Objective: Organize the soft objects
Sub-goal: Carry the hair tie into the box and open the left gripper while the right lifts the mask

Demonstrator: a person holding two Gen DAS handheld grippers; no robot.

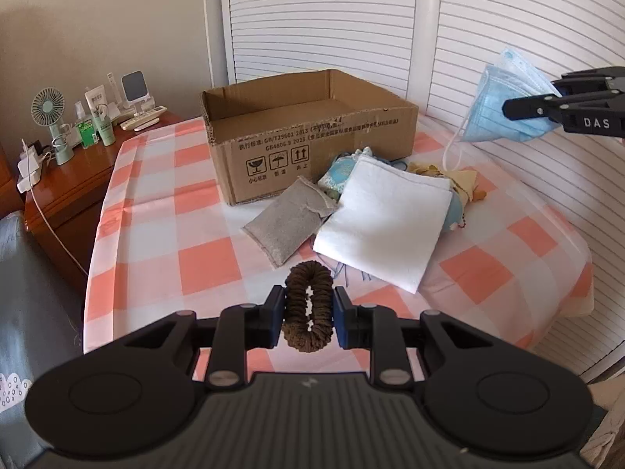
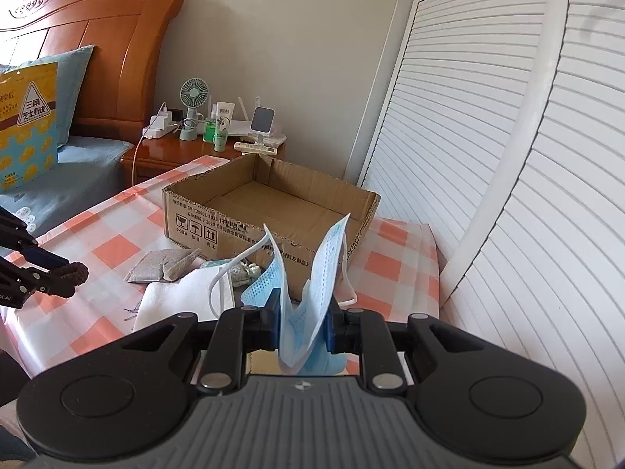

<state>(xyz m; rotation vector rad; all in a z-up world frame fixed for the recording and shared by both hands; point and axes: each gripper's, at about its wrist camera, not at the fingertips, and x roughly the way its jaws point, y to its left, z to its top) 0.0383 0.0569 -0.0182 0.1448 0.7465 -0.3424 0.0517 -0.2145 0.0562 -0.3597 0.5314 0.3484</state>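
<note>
My left gripper is shut on a brown hair scrunchie, held above the checked cloth; the same scrunchie shows at the left edge of the right wrist view. My right gripper is shut on a blue face mask, folded between the pads with its white ear loops hanging. In the left wrist view that mask hangs high at the right. An open, empty cardboard box sits beyond. In front of it lie a grey pouch, a white folded cloth and other small fabric items.
The pink-and-white checked cloth covers the surface. A wooden nightstand at the left carries a small fan, bottles and chargers. White slatted doors stand behind and to the right. A bed with a blue pillow lies at the left.
</note>
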